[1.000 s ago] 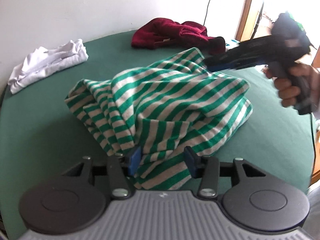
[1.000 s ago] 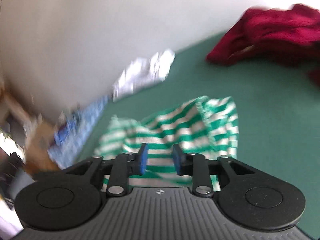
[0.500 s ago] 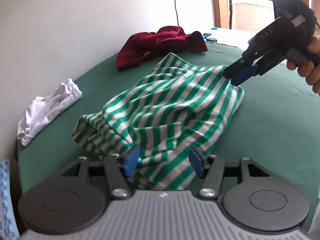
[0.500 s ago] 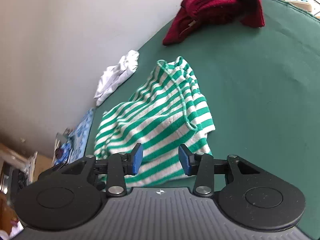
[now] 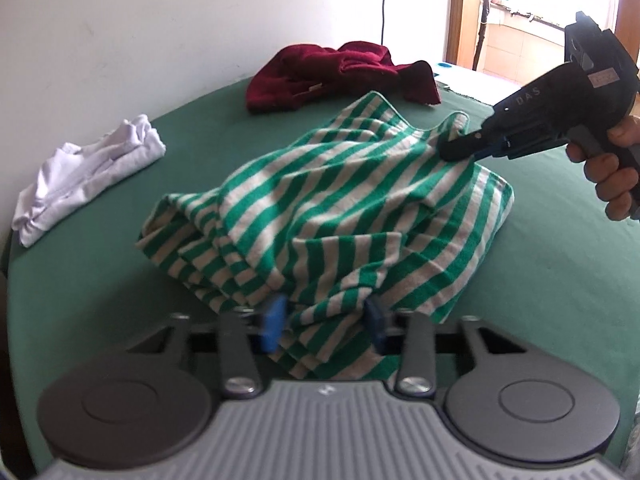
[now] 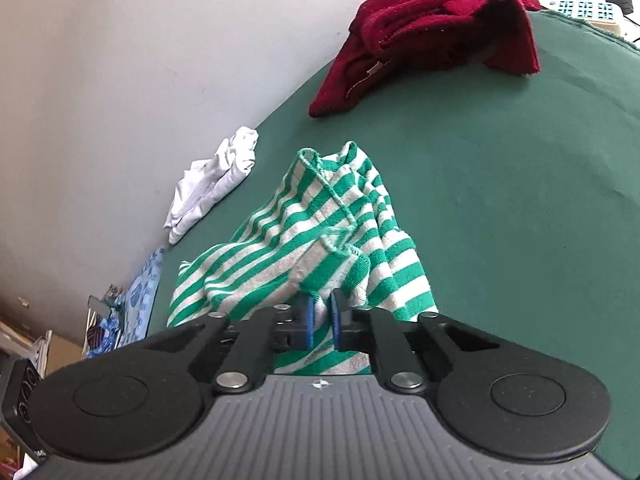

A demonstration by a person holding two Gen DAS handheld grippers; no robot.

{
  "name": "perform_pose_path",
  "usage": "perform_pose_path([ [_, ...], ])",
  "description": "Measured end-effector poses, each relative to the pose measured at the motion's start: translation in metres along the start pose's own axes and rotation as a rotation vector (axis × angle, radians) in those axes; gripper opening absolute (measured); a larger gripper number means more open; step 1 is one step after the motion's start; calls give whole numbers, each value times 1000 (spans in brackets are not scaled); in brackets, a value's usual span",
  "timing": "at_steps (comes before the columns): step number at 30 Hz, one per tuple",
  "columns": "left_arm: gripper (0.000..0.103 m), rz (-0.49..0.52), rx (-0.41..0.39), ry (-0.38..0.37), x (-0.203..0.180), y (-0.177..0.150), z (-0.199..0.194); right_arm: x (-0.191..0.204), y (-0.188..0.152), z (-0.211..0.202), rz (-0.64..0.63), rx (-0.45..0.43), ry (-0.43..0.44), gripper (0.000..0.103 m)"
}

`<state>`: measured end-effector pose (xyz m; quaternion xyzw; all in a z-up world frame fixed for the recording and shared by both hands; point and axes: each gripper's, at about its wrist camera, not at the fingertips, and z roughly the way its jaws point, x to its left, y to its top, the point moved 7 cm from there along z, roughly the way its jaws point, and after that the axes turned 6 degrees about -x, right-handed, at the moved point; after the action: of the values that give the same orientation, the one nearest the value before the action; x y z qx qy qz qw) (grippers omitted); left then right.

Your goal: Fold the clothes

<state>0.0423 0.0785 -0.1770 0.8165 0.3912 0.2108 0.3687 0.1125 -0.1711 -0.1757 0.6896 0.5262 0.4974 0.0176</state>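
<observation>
Left wrist view: the striped shirt [image 5: 344, 216] lies crumpled on the green counter [image 5: 100, 280], its near edge between the left gripper's [image 5: 326, 322] open jaws. Right wrist view: the right gripper's [image 6: 321, 322] jaws pinch the shirt's hem, lifting it.
</observation>
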Motion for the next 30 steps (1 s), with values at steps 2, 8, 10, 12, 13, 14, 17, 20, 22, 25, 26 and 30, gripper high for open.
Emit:
perform_pose_path([
  [2, 11, 9, -5, 15, 0, 5, -7, 5, 4, -8, -29, 0, 32, 5],
  [8, 8, 41, -62, 60, -8, 21, -51, 26, 21, -50, -49, -9, 163, 4],
  [10, 3, 32, -43, 60, -11, 15, -59, 28, 21, -63, -66, 3, 175, 4],
  [12, 0, 23, -24, 61, -14, 9, -67, 21, 16, -72, -71, 27, 161, 4],
  [13, 0, 10, -3, 64, -14, 2, -67, 14, 11, -70, -53, 54, 162, 4],
  [14, 0, -13, 29, 72, -11, -9, -61, 6, 6, -68, -34, 80, 162, 4],
  [17, 0, -52, 84, 88, -12, -29, -47, -13, -16, -52, -8, 138, 140, 4],
  [20, 5, -99, 4, 73, -23, -20, -48, -20, -24, -46, -10, 108, 100, 9],
  [22, 34, -92, -50, 92, -29, -11, -44, -20, -24, -43, -4, 90, 99, 13],
  [25, 55, 9, -72, 158, -37, -3, -26, -11, -20, -41, -26, 69, 119, 41],
  [26, 53, 42, -62, 158, -40, -3, -20, -9, -19, -40, -30, 63, 124, 44],
  [30, 59, 128, -18, 112, -52, -6, -1, -7, -14, -33, 1, 47, 121, 44],
])
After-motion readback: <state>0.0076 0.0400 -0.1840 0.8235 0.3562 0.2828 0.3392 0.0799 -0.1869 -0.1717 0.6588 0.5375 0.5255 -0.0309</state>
